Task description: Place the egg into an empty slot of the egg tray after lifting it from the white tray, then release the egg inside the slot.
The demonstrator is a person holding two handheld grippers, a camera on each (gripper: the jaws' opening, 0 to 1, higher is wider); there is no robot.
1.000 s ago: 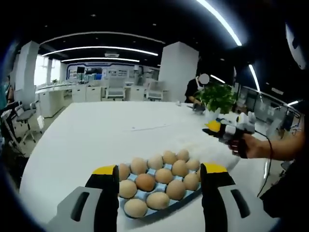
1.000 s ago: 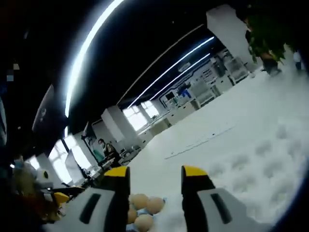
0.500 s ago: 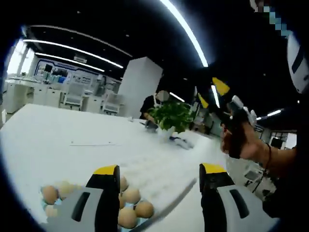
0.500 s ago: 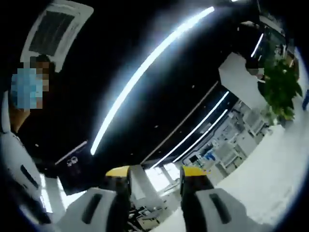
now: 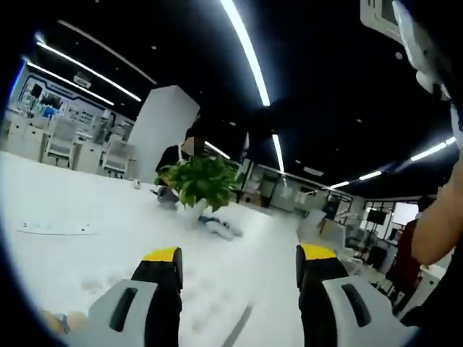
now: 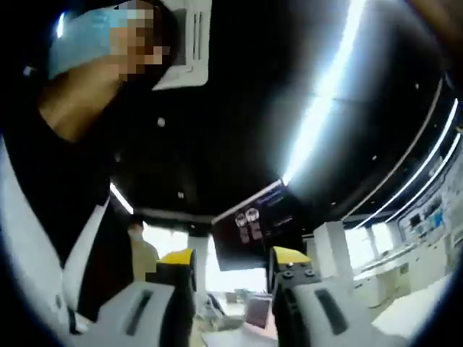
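Note:
My left gripper (image 5: 239,262) is open above the white table (image 5: 87,217), its yellow-tipped jaws apart with nothing between them. At the bottom left of the left gripper view, one brown egg (image 5: 70,321) peeks out beside the left jaw. A thin dark tray edge (image 5: 239,327) runs between the jaws, and faint dimples (image 5: 98,284) mark the white surface. My right gripper (image 6: 233,264) is also open and empty. It points up at the dark ceiling, away from the table.
A potted green plant (image 5: 202,181) stands mid-table with a person (image 5: 181,150) behind it. A person's arm (image 5: 441,224) shows at the right. In the right gripper view a person's torso (image 6: 51,181) is close on the left, and a hanging screen (image 6: 257,231) is ahead.
Both views have swung upward. The eggs have slid out to the left view's bottom left corner. The right view now faces the ceiling and a person. Both jaws stay apart.

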